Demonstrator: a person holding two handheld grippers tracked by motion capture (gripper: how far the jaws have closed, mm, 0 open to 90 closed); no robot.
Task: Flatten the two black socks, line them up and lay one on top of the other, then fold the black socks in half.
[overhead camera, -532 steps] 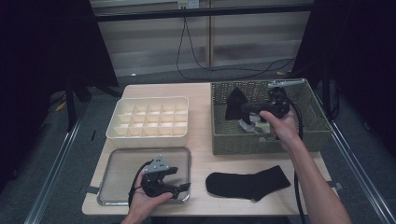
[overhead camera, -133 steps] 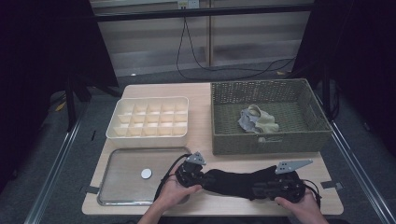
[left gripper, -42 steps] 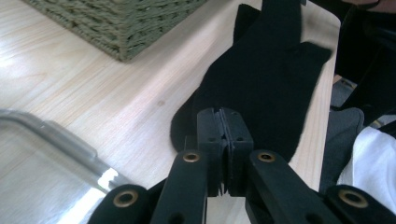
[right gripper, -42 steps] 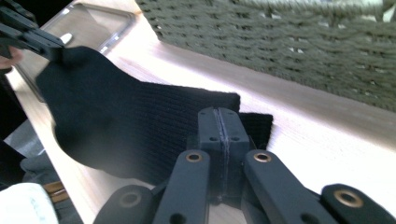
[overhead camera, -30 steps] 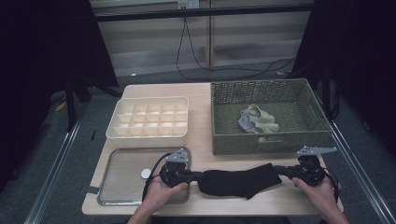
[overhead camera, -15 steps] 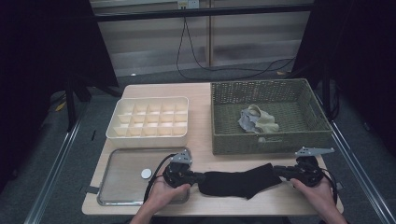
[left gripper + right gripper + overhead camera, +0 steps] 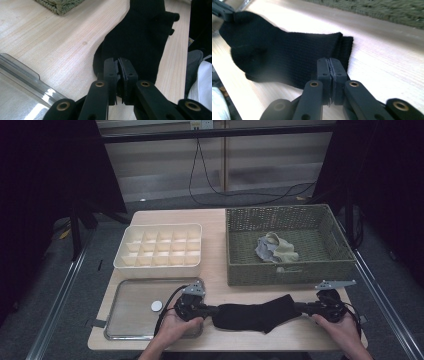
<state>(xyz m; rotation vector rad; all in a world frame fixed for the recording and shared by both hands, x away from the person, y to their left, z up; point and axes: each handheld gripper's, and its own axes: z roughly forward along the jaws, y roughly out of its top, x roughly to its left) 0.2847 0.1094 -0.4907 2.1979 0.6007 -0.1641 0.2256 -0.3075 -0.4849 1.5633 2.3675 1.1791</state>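
Where pads hide its edges, black sock [image 7: 256,315], left tool [image 7: 117,68], right tool [image 7: 331,68] both pinching it

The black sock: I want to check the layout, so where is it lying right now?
In the high view the black sock lies near the front edge of the table, between the two grippers, just in front of the wicker basket and right of the metal tray.

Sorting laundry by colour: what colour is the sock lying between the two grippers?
Plain black; the sock shows best in the left gripper view.
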